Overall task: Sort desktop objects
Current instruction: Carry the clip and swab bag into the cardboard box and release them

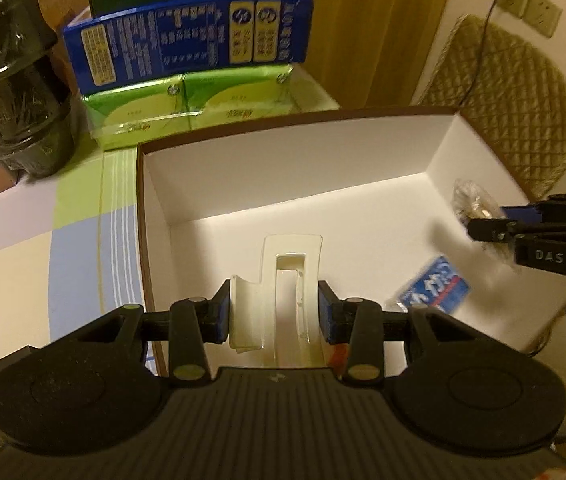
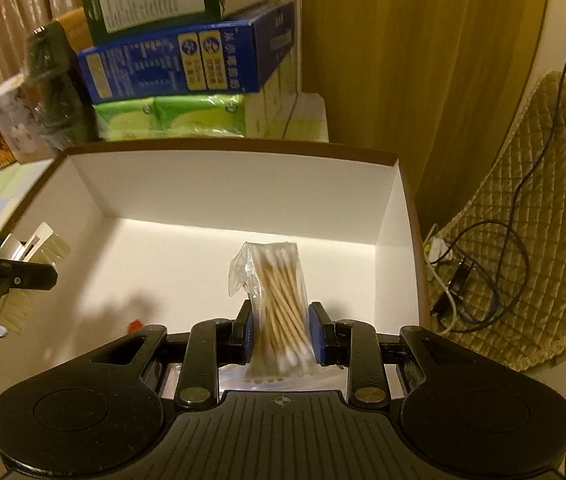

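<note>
My left gripper [image 1: 274, 316] is shut on a cream plastic hair claw clip [image 1: 283, 296] and holds it over the open white box [image 1: 283, 168]. My right gripper [image 2: 281, 334] is shut on a clear bag of wooden cotton swabs [image 2: 279, 300] and holds it over the same box [image 2: 223, 184]. In the left wrist view the right gripper [image 1: 483, 220] enters from the right with the bag [image 1: 469, 196]. In the right wrist view the left gripper [image 2: 23, 264] enters from the left with the clip [image 2: 39, 244]. A blue sachet [image 1: 435, 284] lies on the box floor.
Behind the box stand stacked cartons: a blue one [image 1: 191, 44], green tissue packs [image 1: 187, 108] and a dark jar [image 1: 19, 92]. A small red item [image 2: 135, 326] lies in the box. A quilted chair [image 2: 543, 220] with cables stands to the right. A checked tablecloth [image 1: 63, 248] lies to the left.
</note>
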`<state>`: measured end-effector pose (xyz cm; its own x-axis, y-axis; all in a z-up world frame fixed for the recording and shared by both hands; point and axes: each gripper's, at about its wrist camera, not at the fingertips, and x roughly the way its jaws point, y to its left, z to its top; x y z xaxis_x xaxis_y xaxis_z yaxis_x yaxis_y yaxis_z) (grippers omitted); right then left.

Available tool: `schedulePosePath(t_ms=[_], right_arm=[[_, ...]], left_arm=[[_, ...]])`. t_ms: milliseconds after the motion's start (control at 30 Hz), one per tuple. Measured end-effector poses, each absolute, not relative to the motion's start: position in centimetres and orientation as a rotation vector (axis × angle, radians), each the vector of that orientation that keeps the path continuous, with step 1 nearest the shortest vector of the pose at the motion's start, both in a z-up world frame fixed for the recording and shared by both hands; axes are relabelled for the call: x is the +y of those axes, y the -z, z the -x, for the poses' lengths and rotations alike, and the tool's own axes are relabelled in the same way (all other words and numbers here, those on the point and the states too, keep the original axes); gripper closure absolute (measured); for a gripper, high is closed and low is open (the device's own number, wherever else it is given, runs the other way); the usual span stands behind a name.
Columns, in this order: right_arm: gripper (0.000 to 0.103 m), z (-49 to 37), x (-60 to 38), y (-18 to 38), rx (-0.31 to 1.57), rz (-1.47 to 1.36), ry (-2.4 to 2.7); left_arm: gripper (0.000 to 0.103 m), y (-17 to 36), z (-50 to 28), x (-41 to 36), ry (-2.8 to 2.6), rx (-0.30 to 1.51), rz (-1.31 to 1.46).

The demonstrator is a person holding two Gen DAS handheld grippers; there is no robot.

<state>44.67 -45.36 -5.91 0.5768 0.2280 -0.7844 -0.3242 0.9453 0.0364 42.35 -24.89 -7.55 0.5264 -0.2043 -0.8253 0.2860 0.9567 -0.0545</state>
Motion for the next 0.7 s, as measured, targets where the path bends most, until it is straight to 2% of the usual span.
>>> schedulePosePath(t_ms=[533,700], right_arm=[[0.078,-46.6,-44.9,6.6,0.894,0.163,-0.323],[0.078,-46.9,-44.8,6.7,0.894,0.165,-0.319]], left_arm=[[0.066,9.4,-44.7,-25.9,0.253,0.990,-0.152],[0.051,8.7,-45.0,-25.8,0.260,0.971,-0.147]])
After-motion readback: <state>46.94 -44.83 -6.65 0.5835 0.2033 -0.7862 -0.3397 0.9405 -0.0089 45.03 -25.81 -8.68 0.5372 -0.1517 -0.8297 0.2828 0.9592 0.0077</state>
